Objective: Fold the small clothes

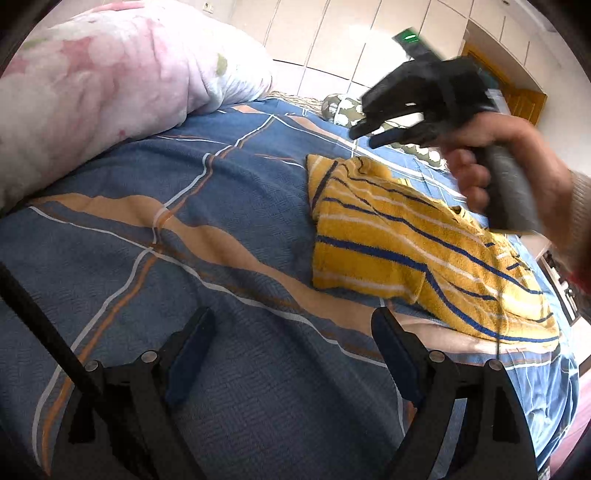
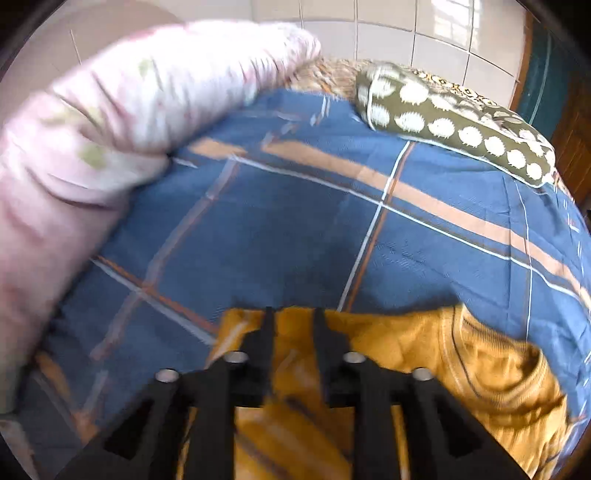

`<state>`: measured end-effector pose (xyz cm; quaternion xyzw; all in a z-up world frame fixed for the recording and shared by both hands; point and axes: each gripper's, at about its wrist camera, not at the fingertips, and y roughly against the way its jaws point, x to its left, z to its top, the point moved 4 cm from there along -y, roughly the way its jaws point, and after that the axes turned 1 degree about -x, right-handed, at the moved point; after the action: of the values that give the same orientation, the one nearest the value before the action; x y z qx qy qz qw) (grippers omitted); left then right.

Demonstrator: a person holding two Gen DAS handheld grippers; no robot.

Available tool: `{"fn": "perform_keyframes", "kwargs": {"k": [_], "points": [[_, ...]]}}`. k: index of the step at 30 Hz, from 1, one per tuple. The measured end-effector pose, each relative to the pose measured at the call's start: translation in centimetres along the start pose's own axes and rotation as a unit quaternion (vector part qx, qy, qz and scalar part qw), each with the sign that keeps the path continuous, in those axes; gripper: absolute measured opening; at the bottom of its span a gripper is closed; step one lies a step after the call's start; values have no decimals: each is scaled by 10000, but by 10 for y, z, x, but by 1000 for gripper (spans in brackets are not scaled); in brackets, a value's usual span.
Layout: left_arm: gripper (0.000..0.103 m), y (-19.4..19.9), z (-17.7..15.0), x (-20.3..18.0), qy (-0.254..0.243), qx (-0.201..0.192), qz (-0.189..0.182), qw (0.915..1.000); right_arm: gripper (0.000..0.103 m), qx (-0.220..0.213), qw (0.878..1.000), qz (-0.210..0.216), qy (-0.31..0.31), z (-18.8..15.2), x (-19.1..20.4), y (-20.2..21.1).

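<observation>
While a yellow striped garment (image 1: 424, 251) lies partly folded on a bed covered by a blue plaid sheet (image 1: 221, 184), the left gripper (image 1: 291, 354) hangs above bare sheet just to the garment's left, its two fingers spread wide and holding nothing. Seen from the left wrist camera, the right gripper (image 1: 373, 133) is raised in the air over the garment's far end, gripped by the person's right hand (image 1: 491, 155); its fingers stand slightly parted with daylight showing between them, and nothing is caught there. From the right wrist camera, those same fingers (image 2: 267, 332) point over the garment's near edge, a narrow gap between them, the yellow cloth visible below and through the gap. The garment's ribbed collar (image 2: 480, 354) sits to the right in that view, which is blurred. A pink floral quilt (image 1: 110, 85) is bundled along the bed's left side, and an olive pillow printed with white hedgehogs (image 2: 443, 118) rests at the far end near the tiled wall (image 2: 369, 29).
</observation>
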<state>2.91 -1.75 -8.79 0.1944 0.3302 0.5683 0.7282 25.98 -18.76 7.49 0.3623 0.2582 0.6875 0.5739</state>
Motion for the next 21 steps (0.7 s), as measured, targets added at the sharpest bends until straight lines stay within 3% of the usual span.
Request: {"fn": "perform_keyframes", "kwargs": {"k": [5, 8, 12, 14, 17, 21], "points": [[85, 16, 3, 12, 300, -123, -92, 9994, 29, 166, 9987, 426, 210, -56, 16, 34], [85, 29, 6, 27, 600, -286, -86, 9978, 11, 271, 9971, 607, 371, -93, 31, 42], [85, 38, 8, 44, 921, -383, 48, 9950, 10, 670, 9942, 755, 372, -127, 50, 21], [85, 38, 8, 48, 977, -382, 72, 9945, 10, 986, 9892, 1029, 347, -138, 66, 3], [85, 41, 10, 45, 902, -439, 125, 9949, 10, 911, 9893, 1068, 396, -138, 80, 6], [85, 46, 10, 34, 738, -525, 128, 9958, 10, 604, 9878, 1426, -163, -135, 58, 35]]}}
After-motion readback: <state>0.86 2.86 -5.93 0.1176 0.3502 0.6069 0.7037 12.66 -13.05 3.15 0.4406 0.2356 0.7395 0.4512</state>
